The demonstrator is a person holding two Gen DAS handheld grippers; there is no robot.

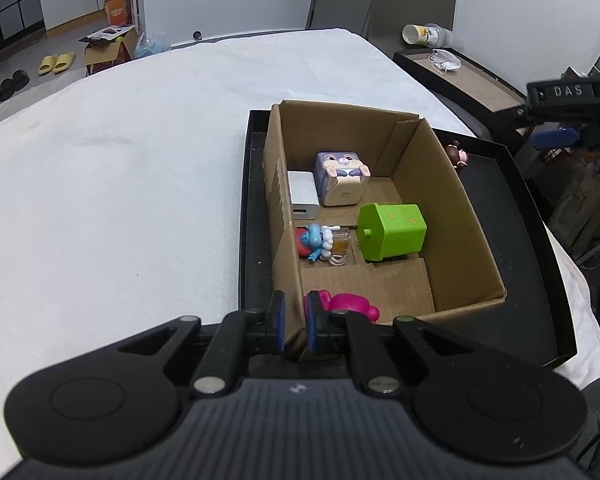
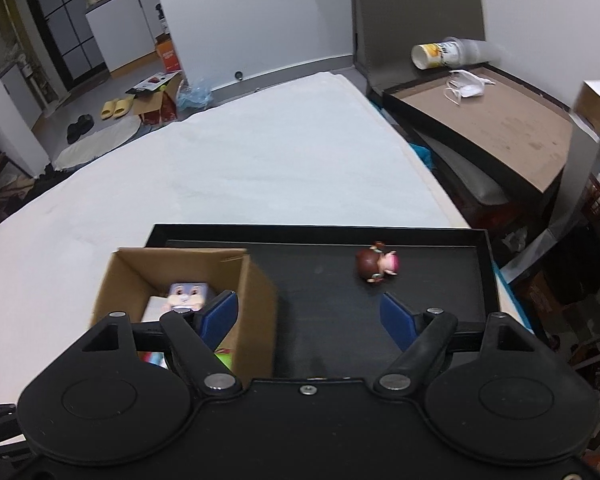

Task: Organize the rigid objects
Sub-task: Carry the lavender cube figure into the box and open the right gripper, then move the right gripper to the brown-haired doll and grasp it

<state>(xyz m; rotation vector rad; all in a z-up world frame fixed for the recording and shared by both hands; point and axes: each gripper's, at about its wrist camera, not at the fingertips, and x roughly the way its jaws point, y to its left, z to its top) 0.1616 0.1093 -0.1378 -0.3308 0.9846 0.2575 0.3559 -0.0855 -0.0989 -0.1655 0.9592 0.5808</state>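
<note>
A cardboard box (image 1: 452,216) stands in a black tray (image 1: 520,280). It holds a rabbit cube (image 1: 342,174), a white block (image 1: 303,196), a green barrel toy (image 1: 392,232), a blue figure with a mug (image 1: 320,242) and a magenta figure (image 1: 352,305). My left gripper (image 1: 296,320) is shut on the box's near left wall. A brown-haired figurine (image 2: 376,266) lies on the tray (image 2: 320,272) to the right of the box (image 2: 256,300). My right gripper (image 2: 308,318) stands open above the tray floor, nothing between its fingers; the figurine lies just beyond its right finger (image 2: 396,320).
The tray rests on a white blanket (image 1: 120,180) that spreads left and far. To the right stands a low brown-topped table (image 2: 496,120) with a face mask (image 2: 466,86) and a tipped cup (image 2: 440,54). Boxes and slippers (image 2: 118,108) lie on the far floor.
</note>
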